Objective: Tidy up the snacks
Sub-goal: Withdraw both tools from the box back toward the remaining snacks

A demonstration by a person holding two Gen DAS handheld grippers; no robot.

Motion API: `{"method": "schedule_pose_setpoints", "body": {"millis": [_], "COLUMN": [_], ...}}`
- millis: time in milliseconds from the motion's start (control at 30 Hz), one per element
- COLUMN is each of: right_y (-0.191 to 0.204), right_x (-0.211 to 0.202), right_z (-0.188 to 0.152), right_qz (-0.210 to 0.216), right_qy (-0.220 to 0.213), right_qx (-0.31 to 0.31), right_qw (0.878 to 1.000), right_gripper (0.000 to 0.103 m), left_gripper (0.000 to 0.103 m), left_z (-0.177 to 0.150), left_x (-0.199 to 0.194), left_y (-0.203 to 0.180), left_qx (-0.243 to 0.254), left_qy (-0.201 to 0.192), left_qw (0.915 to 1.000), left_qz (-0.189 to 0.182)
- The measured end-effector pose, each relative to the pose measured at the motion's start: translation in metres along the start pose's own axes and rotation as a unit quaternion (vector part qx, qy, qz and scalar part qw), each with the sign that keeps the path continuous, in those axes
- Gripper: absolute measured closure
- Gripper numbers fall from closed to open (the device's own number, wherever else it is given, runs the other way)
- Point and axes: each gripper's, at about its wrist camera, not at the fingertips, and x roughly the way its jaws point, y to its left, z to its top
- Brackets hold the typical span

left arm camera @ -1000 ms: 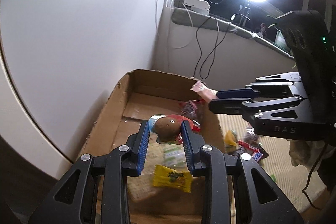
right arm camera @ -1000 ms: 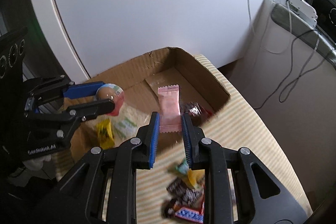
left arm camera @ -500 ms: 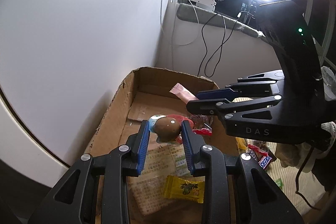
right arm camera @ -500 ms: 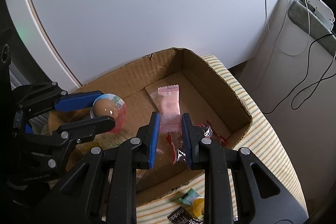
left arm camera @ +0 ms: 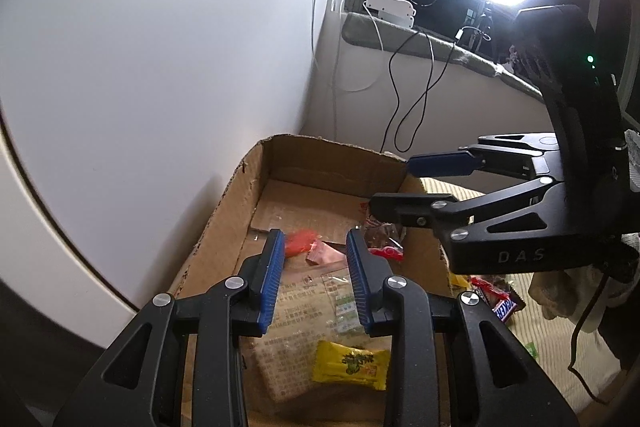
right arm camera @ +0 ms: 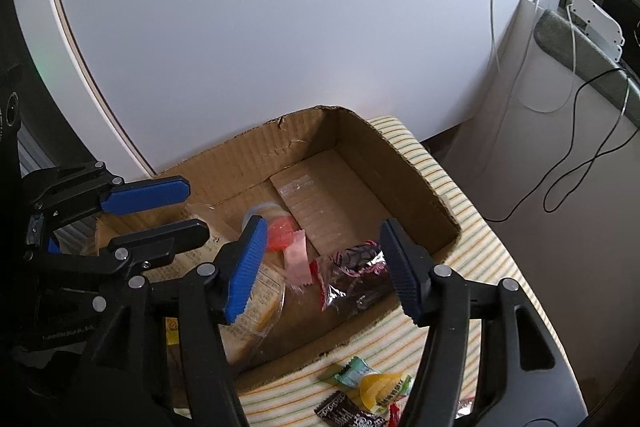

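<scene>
The cardboard box point(right arm camera: 400, 187) fills the middle of my right view, sitting on the striped cloth point(right arm camera: 460, 195) against the white wall point(right arm camera: 280, 27). Inside it, toward 7 o'clock, lies a large clear printed bag point(left arm camera: 304, 311). Near the box's centre is the dark chocolate packet point(right arm camera: 356, 267). Beside that, at its 9 o'clock, the pink candy wrapper point(right arm camera: 296, 259) rests partly over the red-capped egg treat point(right arm camera: 276, 227). A yellow sachet point(left arm camera: 352, 365) lies at 6 o'clock in my left view.

My right gripper point(right arm camera: 324, 263) hangs over the box with its jaws opening, already wide, and nothing is pinched between them; the pink wrapper lies below on the floor of the box. My left gripper point(left arm camera: 316, 275) is parted a modest way and empty, the egg treat lying loose beyond its tips.

More snacks wait outside the box on the cloth at 5 o'clock of my right view: a small heap of wrapped sweets point(right arm camera: 372, 387).

The risks, as I judge them: my two grippers are near each other above one box, so reaching out carelessly could knock them together. The egg treat looks round, and a nudge could roll it. The outside sweets overlap, so a pinch may lift two.
</scene>
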Motion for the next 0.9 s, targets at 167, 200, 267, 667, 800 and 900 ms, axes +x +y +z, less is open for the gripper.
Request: {"method": "schedule_pose_setpoints", "body": {"millis": [167, 200, 267, 667, 800, 900], "right_y": [0.001, 0.001, 0.001, -0.002, -0.005, -0.010], "right_x": [-0.020, -0.024, -0.033, -0.095, -0.107, -0.114], "right_z": [-0.008, -0.010, -0.017, -0.089, -0.119, -0.146], "right_qz": [-0.013, -0.015, -0.018, -0.040, -0.043, -0.039], "right_qy": [-0.012, -0.013, -0.015, -0.017, -0.010, 0.001], "right_qx": [0.002, 0.003, 0.006, 0.025, 0.033, 0.047], "right_qw": [1.000, 1.000, 1.000, 0.999, 0.998, 0.998], "right_gripper": [0.031, 0.031, 0.031, 0.031, 0.031, 0.031], "left_gripper": [0.073, 0.073, 0.073, 0.073, 0.073, 0.073], "left_z": [-0.003, -0.003, -0.005, -0.017, -0.023, -0.028], "left_x": [-0.010, -0.012, -0.017, -0.034, -0.036, -0.035], "left_y": [-0.003, -0.004, -0.008, -0.044, -0.059, -0.072], "left_qx": [-0.001, 0.000, 0.001, 0.016, 0.024, 0.031], "left_qy": [-0.008, -0.009, -0.012, -0.018, -0.013, -0.007], "left_qw": [1.0000, 0.9999, 0.9999, 0.9989, 0.9983, 0.9975], "left_qz": [-0.004, -0.005, -0.009, -0.041, -0.052, -0.062]}}
